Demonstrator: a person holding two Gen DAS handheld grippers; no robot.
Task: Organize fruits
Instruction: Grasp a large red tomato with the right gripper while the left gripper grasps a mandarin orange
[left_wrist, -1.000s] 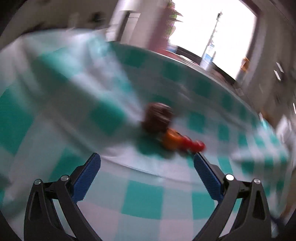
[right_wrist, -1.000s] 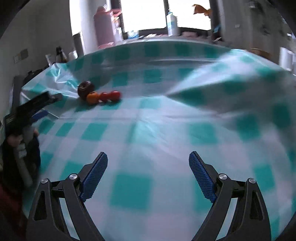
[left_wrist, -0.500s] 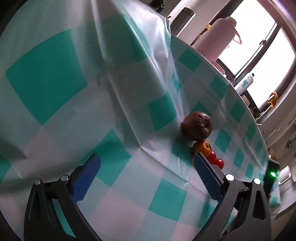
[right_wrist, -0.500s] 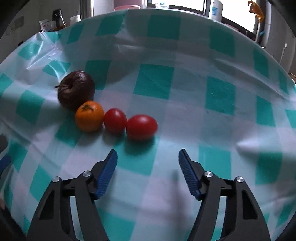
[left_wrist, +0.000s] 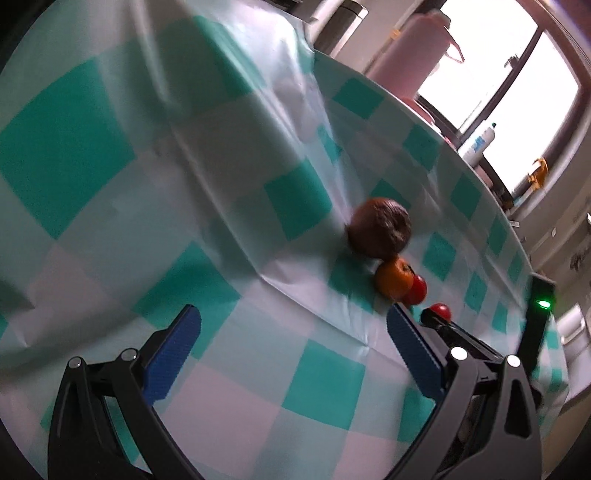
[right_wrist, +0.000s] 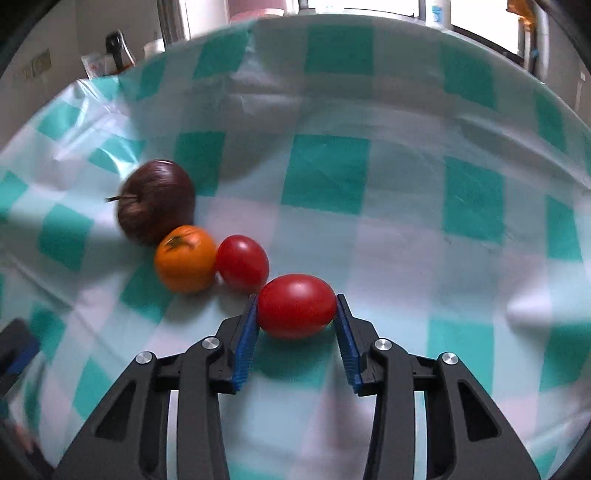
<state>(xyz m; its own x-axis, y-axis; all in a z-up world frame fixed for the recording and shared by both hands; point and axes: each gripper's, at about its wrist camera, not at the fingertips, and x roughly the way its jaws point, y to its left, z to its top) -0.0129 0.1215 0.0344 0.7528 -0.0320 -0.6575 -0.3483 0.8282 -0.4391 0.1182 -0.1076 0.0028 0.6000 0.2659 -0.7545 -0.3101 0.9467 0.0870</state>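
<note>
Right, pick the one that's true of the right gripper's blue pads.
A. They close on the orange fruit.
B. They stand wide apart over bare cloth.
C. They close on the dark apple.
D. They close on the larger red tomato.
D: the right gripper has a blue pad against each side of the larger red tomato.

Both wrist views close, angled down; share fruit row (right_wrist: 207, 247).

Checked teal-and-white cloth on bench (right_wrist: 406, 229) open right of and beyond oval red tomato (right_wrist: 296, 305); round red tomato (right_wrist: 242, 263) crowds its left side.
</note>
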